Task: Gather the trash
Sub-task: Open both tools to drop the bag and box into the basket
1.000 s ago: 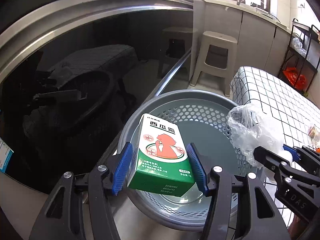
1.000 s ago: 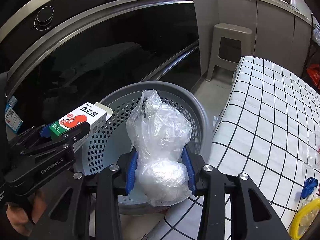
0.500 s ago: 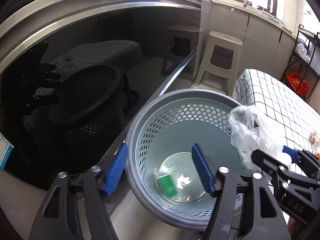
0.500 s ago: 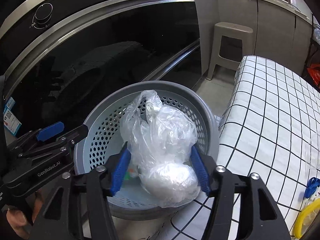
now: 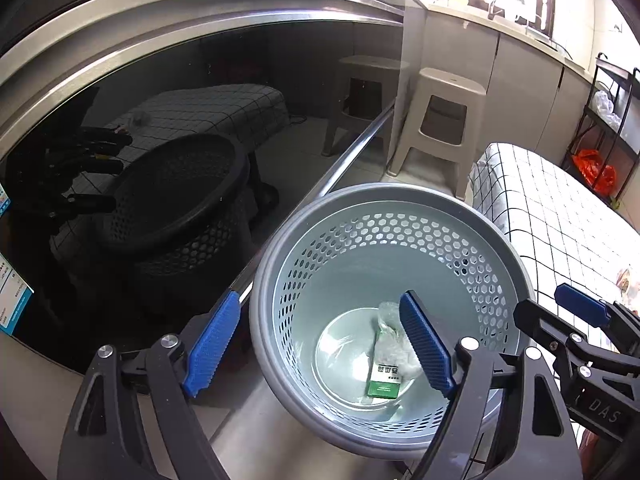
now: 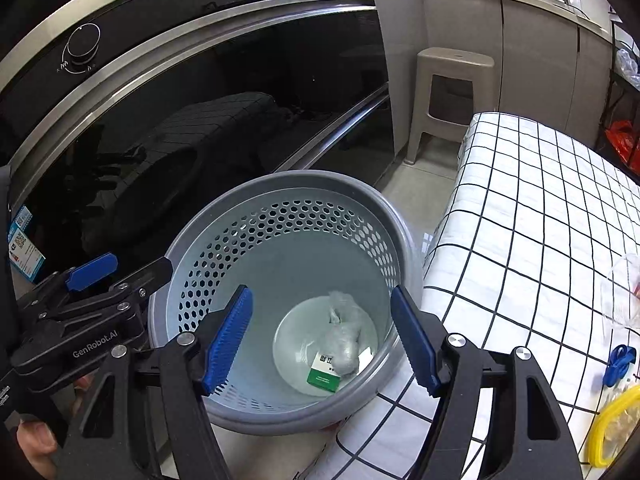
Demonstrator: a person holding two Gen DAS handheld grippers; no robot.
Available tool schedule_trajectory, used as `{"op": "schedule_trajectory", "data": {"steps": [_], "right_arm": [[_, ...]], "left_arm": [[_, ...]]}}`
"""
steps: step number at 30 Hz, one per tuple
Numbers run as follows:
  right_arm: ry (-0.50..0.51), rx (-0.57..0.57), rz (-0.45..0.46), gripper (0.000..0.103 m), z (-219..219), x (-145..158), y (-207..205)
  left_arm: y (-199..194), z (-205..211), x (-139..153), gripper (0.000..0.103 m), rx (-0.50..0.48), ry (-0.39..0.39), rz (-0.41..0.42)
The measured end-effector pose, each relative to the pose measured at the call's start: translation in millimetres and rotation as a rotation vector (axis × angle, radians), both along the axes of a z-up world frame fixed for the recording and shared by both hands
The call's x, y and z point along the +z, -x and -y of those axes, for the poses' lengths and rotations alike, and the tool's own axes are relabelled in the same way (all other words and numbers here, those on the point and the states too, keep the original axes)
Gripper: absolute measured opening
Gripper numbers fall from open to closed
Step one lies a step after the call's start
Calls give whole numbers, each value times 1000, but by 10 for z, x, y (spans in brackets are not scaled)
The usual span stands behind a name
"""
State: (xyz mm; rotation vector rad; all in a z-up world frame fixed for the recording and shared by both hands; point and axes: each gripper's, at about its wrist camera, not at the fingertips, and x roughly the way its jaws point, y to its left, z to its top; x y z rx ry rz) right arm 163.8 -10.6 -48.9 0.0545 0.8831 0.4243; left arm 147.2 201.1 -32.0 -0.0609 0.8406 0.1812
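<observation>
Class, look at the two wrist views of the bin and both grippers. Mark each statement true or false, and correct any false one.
1. The green box lies at the bottom of the grey bin. True.
2. The right gripper is clamped on the plastic bag. False: its jaws stand open and empty; the bag lies in the bin, partly on the box.
3. The left gripper is open and holds nothing. True.
4. The bin stands on the checked tablecloth. False: it stands beside the table's edge, in front of the dark glass oven door.
5. A beige stool stands beyond the bin. True.
</observation>
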Motion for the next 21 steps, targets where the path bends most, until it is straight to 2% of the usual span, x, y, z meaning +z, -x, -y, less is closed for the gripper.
{"op": "schedule_trajectory", "data": {"steps": [11,21], "right_arm": [[11,-59,23,68,259,73,204],[18,-151,41,68,745,157,540]], "left_arm": [[117,135,107,94,-28,15,45],[207,356,147,95,-72,28,61]]}}
